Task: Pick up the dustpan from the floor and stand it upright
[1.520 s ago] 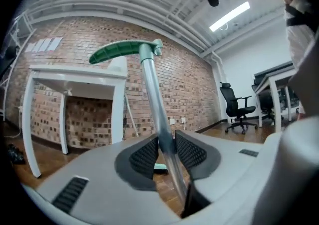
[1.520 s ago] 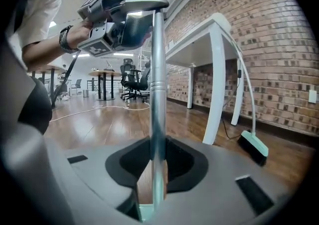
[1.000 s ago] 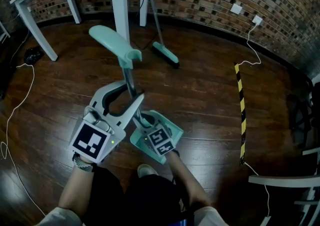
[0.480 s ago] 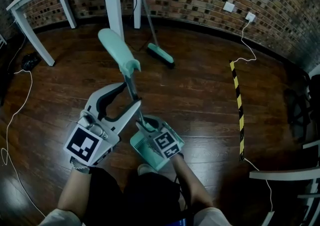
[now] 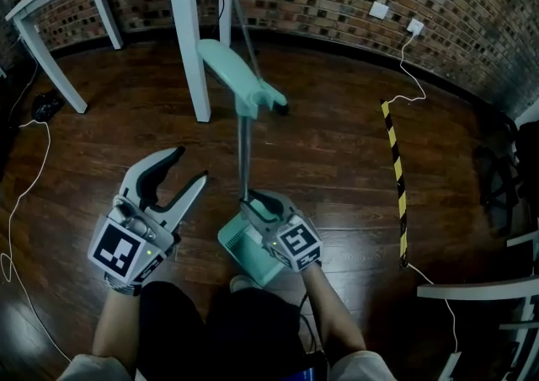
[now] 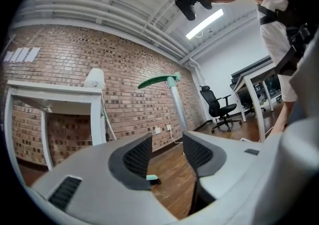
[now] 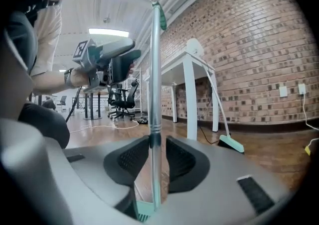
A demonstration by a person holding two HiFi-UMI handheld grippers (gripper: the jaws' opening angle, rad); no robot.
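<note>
The mint dustpan [image 5: 246,249] stands on the wood floor by my feet. Its metal pole [image 5: 244,156] rises upright to the curved mint handle [image 5: 232,67]. My right gripper [image 5: 255,202] is low on the pole. In the right gripper view the pole [image 7: 155,79] runs between the pads, touching one and clear of the other, as the jaws open; the pan [image 7: 144,212] shows below. My left gripper [image 5: 187,167] hangs off to the left, open and empty. In the left gripper view [image 6: 167,142] the pole [image 6: 177,107] stands well beyond the jaws.
A white table [image 5: 181,34] stands just behind the handle, and a mint broom [image 7: 230,143] leans against it. Yellow-black tape [image 5: 394,177] runs along the floor at right. A white cable [image 5: 21,194] lies at left. A shelf frame [image 5: 480,295] is at the right edge.
My left gripper came off the pole, opened wider and drew back to the left. The pole swung from leaning left to upright. My right gripper rose a little along it.
</note>
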